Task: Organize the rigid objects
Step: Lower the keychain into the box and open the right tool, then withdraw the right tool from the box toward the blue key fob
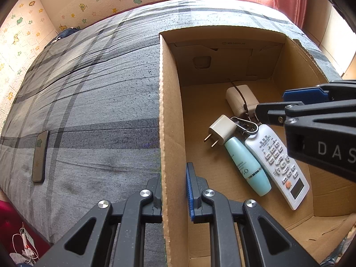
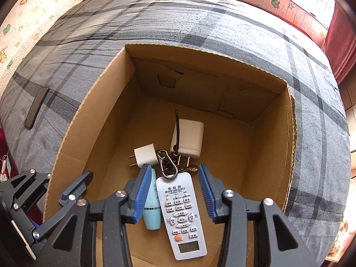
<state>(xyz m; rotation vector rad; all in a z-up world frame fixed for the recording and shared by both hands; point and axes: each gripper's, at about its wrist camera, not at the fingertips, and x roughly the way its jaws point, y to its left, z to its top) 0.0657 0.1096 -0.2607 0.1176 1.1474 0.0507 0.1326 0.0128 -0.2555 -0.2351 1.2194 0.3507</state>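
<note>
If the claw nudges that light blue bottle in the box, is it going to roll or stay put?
The light blue bottle lies on its side and looks round and tapered, so it would probably roll, likely in a curve. The remote right beside it may block rolling that way. Its smooth, glossy surface could slip between pads.

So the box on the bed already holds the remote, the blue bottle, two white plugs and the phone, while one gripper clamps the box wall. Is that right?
Not quite: the phone is not in the cardboard box. The left wrist view shows it lying on the bed, outside the box. The remote, blue bottle and two white plugs are inside, and the left gripper straddles the box wall.
</note>
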